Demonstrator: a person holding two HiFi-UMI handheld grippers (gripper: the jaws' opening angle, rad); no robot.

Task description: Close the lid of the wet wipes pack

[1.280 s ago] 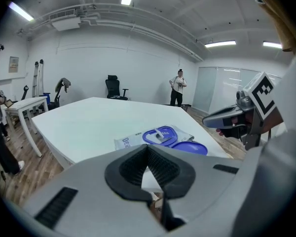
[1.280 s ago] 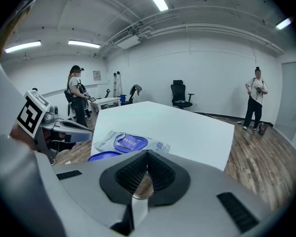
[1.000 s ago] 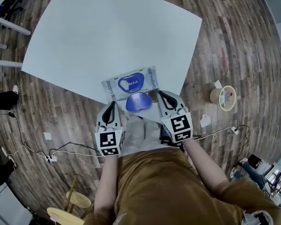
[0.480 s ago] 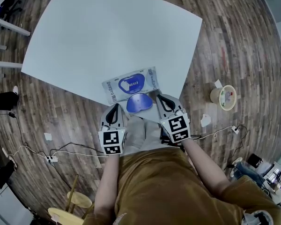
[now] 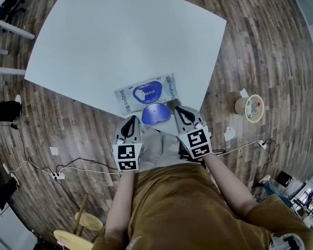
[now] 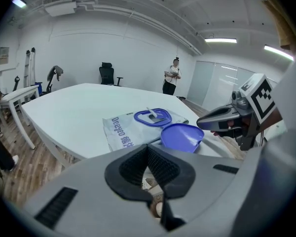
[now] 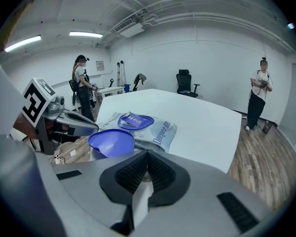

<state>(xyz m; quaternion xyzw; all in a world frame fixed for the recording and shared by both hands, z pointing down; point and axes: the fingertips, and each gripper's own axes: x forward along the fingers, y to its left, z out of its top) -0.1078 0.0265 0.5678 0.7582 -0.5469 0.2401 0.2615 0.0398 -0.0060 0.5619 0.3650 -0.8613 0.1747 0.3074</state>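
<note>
A pale wet wipes pack (image 5: 146, 94) lies on the white table (image 5: 120, 40) near its front edge. Its blue lid (image 5: 155, 113) is flipped open toward me and hangs past the edge. My left gripper (image 5: 130, 123) hovers off the table just left of the lid, jaws shut and empty. My right gripper (image 5: 178, 110) is just right of the lid, also shut on nothing. From the left gripper view the pack (image 6: 123, 130), the lid (image 6: 182, 136) and the right gripper (image 6: 209, 124) lie ahead of the left gripper (image 6: 148, 149). The right gripper view shows the lid (image 7: 111, 141) and pack (image 7: 158, 130) beyond the right gripper (image 7: 148, 154).
Wooden floor surrounds the table. A small basket (image 5: 249, 108) stands on the floor to the right, cables (image 5: 57, 173) run at the left, and a stool (image 5: 86, 222) is behind me. People (image 7: 258, 93) and an office chair (image 7: 185, 83) stand at the room's far side.
Both grippers have drawn back slightly toward me, and the left one has shifted a little to the right. Pack and open lid have not moved.
</note>
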